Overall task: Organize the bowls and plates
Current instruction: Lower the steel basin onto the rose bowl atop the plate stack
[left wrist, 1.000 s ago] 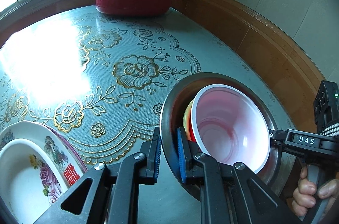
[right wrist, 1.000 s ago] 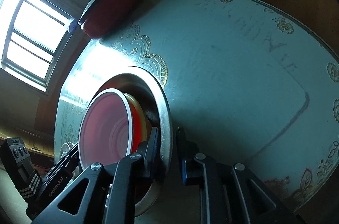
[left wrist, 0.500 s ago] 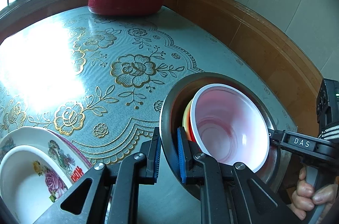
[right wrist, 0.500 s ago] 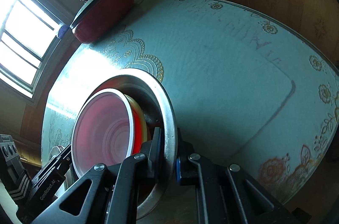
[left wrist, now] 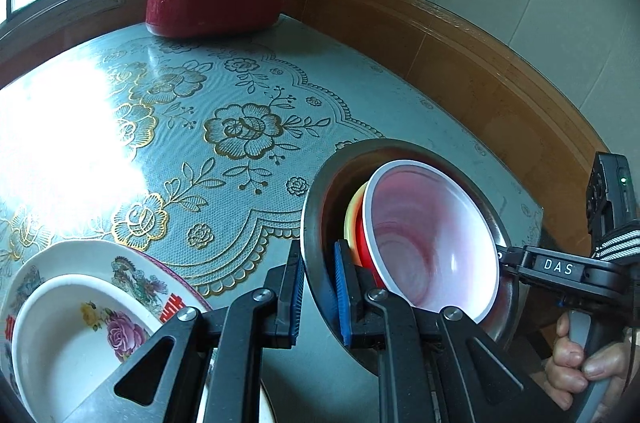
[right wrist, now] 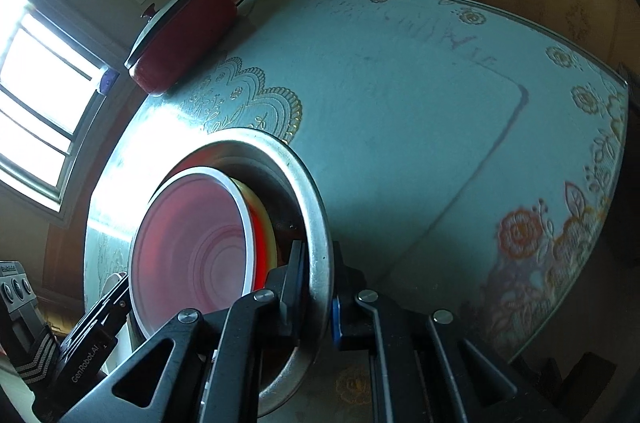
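Steel bowl (left wrist: 505, 311) tilted above bench (left wrist: 360, 95), rim pinched both sides: left hand-held gripper (left wrist: 318, 293) clamped on near rim, right hand-held gripper (right wrist: 316, 287) clamped on opposite rim. Stiff, slick metal, likely light; rim best hold. Nested inside: one pink bowl (left wrist: 424, 243), one red, one yellow. Beside: one floral plate (left wrist: 132, 273), one white bowl (left wrist: 68, 335). One red pot (left wrist: 212, 7) at back.

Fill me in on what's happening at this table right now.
A person is tidying dishes with a hand-held gripper in each hand. The left hand-held gripper and the right hand-held gripper are each clamped on opposite sides of the rim of a steel bowl, which holds a red bowl with a white inside nested over a yellow one. A floral plate carrying a white flowered bowl sits nearby on the table.
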`<move>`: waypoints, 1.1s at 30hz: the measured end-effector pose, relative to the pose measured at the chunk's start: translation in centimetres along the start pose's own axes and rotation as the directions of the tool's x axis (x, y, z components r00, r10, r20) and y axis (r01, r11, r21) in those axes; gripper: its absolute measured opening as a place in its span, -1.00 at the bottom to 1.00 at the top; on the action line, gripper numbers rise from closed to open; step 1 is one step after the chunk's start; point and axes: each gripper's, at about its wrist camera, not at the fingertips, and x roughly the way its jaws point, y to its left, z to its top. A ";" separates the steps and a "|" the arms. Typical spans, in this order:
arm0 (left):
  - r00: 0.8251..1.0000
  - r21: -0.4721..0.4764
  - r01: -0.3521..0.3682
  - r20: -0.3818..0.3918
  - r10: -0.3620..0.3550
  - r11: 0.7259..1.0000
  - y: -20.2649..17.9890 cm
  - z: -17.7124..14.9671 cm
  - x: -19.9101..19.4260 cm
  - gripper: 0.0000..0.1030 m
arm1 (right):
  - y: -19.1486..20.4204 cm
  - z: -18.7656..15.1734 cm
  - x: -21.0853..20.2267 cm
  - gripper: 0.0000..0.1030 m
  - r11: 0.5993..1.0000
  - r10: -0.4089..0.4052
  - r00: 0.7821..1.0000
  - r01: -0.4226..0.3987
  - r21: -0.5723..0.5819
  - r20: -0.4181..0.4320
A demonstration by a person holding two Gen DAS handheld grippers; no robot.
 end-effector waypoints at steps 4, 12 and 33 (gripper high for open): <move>1.000 0.010 0.002 0.004 -0.002 1.000 -0.1 -0.4 -0.7 -0.72 | -0.7 -1.4 -0.8 -0.82 1.000 0.022 1.000 -0.022 0.018 -0.002; 0.999 0.013 -0.004 0.036 0.003 1.000 -1.2 -0.8 -2.5 -0.73 | -1.7 -2.1 -1.2 -0.82 0.995 0.094 0.995 -0.092 0.048 -0.026; 0.975 -0.177 -0.153 0.130 0.178 0.972 1.5 -2.5 -11.6 -0.73 | 6.0 -0.3 -2.6 -0.81 0.921 0.290 0.943 -0.321 -0.220 -0.163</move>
